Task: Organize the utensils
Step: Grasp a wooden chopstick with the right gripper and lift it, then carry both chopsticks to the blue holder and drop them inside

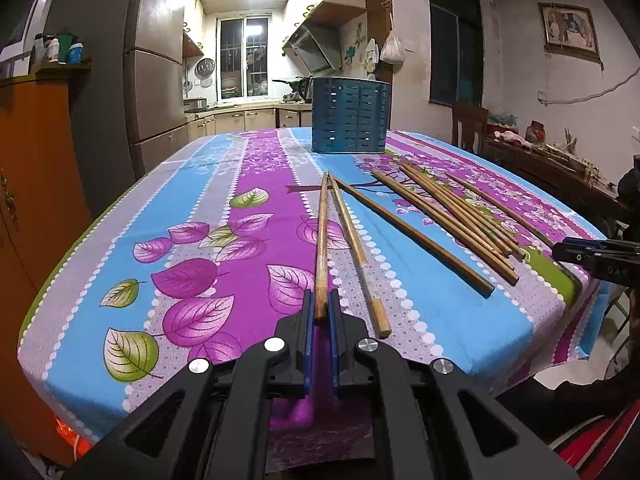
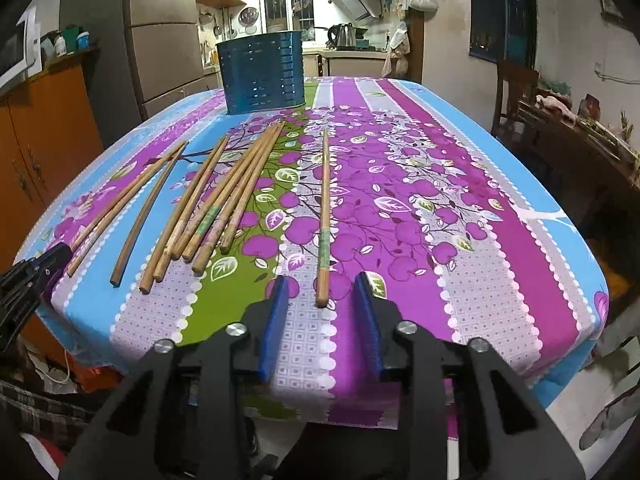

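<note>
Black linkage and blue pads closest in both views. Left gripper (image 1: 321, 307) drawn narrow around the thick end of one chopstick (image 1: 321, 246), pads close on either side; whether actually pinching or only bracketing, hard to tell. Right gripper (image 2: 323, 294) spread wide, its jaws flanking the butt of a single chopstick (image 2: 325, 216) without touching it.

Remaining chopsticks loose on the flowered tablecloth (image 1: 180, 208): a second one (image 1: 357, 252) just beside the left gripper's, a dark one (image 1: 416, 234) angled away, and a bundle (image 2: 212, 200) lying together between the two tools. Blue slotted holder (image 1: 350, 114) upright at the far side of the table, well apart from all of them.

Probably light, stiff and smooth bamboo, apt to roll or pivot in a pinch; best taken near the thick end, squarely across the shaft, one at a time.

Inside of the holder hidden from both cameras. Exact count within the bundle unclear where sticks overlap. Near table edge cut off behind the gripper bodies.
</note>
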`<state>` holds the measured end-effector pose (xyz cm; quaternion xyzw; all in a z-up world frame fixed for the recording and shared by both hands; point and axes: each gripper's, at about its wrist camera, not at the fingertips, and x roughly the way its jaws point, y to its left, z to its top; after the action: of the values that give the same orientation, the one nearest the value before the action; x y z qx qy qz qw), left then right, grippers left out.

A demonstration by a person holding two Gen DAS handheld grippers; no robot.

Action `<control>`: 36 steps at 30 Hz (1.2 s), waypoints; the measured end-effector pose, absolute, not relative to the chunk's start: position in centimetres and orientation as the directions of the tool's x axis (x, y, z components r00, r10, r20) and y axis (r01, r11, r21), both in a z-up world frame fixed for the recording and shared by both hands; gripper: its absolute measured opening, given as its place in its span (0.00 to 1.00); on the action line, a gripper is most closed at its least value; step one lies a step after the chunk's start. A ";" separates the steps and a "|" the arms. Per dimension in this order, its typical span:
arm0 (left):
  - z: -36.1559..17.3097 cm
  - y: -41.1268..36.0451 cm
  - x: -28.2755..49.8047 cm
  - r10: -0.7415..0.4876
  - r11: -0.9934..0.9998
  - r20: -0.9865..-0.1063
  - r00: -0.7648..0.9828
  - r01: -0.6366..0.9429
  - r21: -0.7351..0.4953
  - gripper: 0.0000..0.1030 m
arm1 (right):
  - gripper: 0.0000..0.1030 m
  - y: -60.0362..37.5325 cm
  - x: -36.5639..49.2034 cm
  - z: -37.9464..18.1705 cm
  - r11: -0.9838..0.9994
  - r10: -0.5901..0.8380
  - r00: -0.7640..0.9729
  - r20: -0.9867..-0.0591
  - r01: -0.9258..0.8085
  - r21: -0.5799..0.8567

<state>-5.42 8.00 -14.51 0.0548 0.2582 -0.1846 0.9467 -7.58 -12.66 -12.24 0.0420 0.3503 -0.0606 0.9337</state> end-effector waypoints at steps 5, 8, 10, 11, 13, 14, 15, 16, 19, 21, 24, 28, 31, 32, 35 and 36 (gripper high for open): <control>-14.6 7.6 -5.6 -0.307 0.928 -0.495 0.813 0.371 0.034 0.08 | 0.12 -12.0 -8.0 -12.4 0.993 -0.080 0.764 -0.640 0.118 0.017; -14.7 7.8 -5.8 -0.304 0.933 -0.483 0.821 0.358 0.022 0.07 | 0.05 -11.8 -8.1 -12.4 0.995 -0.073 0.773 -0.630 0.103 0.012; -14.5 8.0 -6.0 -0.305 0.937 -0.472 0.827 0.349 0.006 0.07 | 0.05 -12.2 -8.3 -12.3 0.994 -0.053 0.781 -0.623 0.100 0.041; -14.2 8.1 -6.2 -0.304 0.938 -0.463 0.833 0.348 0.009 0.07 | 0.05 -12.4 -8.4 -12.2 0.994 -0.050 0.787 -0.615 0.102 0.049; -13.3 8.5 -6.8 -0.306 0.938 -0.439 0.845 0.346 0.010 0.07 | 0.05 -12.8 -9.1 -11.3 0.992 -0.049 0.813 -0.581 0.105 0.064; -12.8 8.7 -7.0 -0.309 0.939 -0.430 0.848 0.344 0.003 0.07 | 0.05 -13.0 -9.5 -10.8 0.992 -0.048 0.825 -0.563 0.105 0.069; -12.2 9.0 -7.1 -0.315 0.939 -0.421 0.851 0.345 -0.005 0.07 | 0.05 -13.1 -9.9 -10.2 0.992 -0.049 0.837 -0.545 0.104 0.071; -11.8 9.2 -7.3 -0.315 0.939 -0.415 0.854 0.343 -0.007 0.07 | 0.05 -13.2 -10.2 -9.6 0.992 -0.049 0.848 -0.528 0.102 0.071; -10.0 10.0 -7.9 -0.323 0.941 -0.380 0.867 0.338 -0.029 0.07 | 0.05 -13.8 -11.2 -7.6 0.993 -0.049 0.883 -0.467 0.092 0.070; -8.7 10.4 -8.4 -0.332 0.939 -0.354 0.874 0.340 -0.041 0.07 | 0.05 -14.2 -11.7 -6.0 0.995 -0.049 0.906 -0.421 0.082 0.059; -6.4 10.8 -8.8 -0.352 0.934 -0.308 0.884 0.353 -0.055 0.07 | 0.05 -14.7 -11.5 -4.2 0.998 -0.043 0.928 -0.369 0.059 0.034; -3.4 11.4 -7.9 -0.364 0.931 -0.264 0.893 0.353 -0.090 0.07 | 0.05 -15.5 -10.5 -1.6 1.000 -0.008 0.950 -0.313 0.012 0.011; -2.0 11.7 -6.8 -0.374 0.927 -0.251 0.893 0.353 -0.125 0.07 | 0.05 -15.9 -9.3 0.0 1.000 0.024 0.954 -0.299 -0.023 0.008; -1.5 11.7 -6.5 -0.380 0.925 -0.245 0.892 0.356 -0.136 0.07 | 0.05 -16.2 -8.7 0.6 0.999 0.035 0.955 -0.295 -0.034 0.008; 0.1 11.8 -5.4 -0.387 0.921 -0.226 0.894 0.362 -0.144 0.07 | 0.05 -16.7 -7.5 2.0 0.998 0.060 0.955 -0.292 -0.059 0.014; 0.4 11.8 -5.2 -0.388 0.920 -0.224 0.894 0.363 -0.144 0.07 | 0.05 -16.8 -7.3 2.3 0.998 0.067 0.954 -0.293 -0.066 0.013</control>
<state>-5.16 11.85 0.39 -0.0494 0.1250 -0.1933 0.9719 -7.25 -16.77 2.34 0.0015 0.1484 0.0335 0.9884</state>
